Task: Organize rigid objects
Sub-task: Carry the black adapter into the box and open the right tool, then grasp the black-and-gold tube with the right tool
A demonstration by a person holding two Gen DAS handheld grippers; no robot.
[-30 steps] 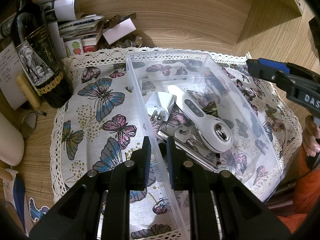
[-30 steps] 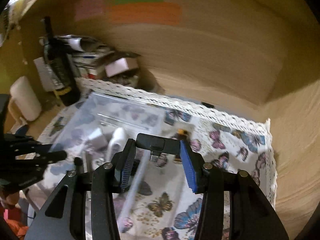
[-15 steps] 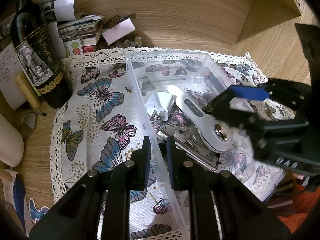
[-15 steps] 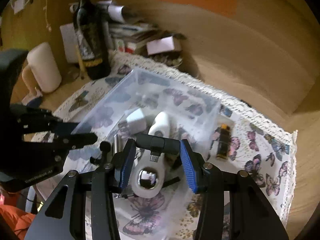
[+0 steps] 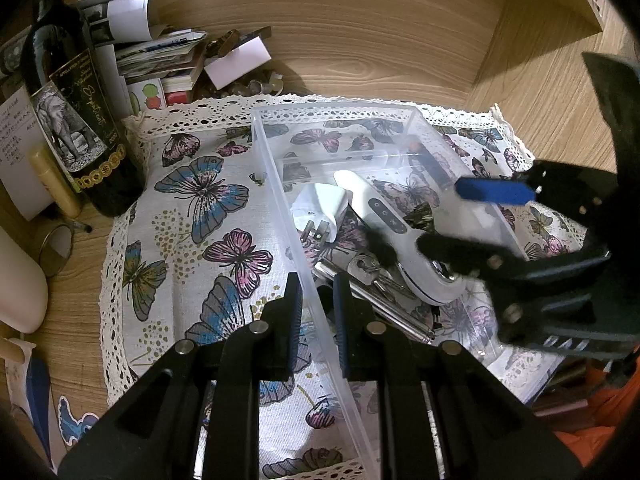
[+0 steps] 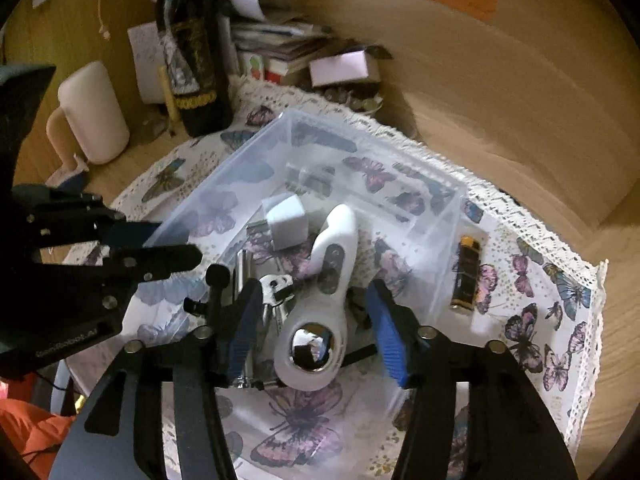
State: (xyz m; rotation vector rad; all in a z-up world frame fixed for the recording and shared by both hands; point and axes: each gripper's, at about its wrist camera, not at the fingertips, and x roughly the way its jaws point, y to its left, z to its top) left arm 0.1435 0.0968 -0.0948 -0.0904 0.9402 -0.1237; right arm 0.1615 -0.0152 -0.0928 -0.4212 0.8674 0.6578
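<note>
A clear plastic box (image 5: 280, 184) (image 6: 256, 148) stands on a butterfly cloth. My left gripper (image 5: 316, 312) (image 6: 168, 242) is shut on the box's near wall. In the box lie a white handheld device with a chrome ball (image 5: 384, 216) (image 6: 332, 264), a white plug charger (image 5: 324, 200) (image 6: 286, 220), keys (image 5: 364, 268) (image 6: 276, 284) and a metal rod (image 5: 400, 320). My right gripper (image 6: 314, 332) (image 5: 440, 218) hangs over the box with its jaws opening. The device's chrome end lies below the gap, and the blue pads touch nothing. A black battery (image 6: 466, 276) lies on the cloth outside the box's right wall.
A dark wine bottle (image 5: 80, 120) (image 6: 196, 60) stands at the cloth's far left corner, beside stacked papers and boxes (image 5: 160, 52). A cream mug (image 6: 94, 112) and a small round mirror (image 5: 56, 248) sit left of the cloth (image 5: 200, 200). Wooden walls close the back and right.
My right gripper has come down over the box and its jaws have widened. The small black piece it held between its pads is no longer there. The left gripper has stayed put.
</note>
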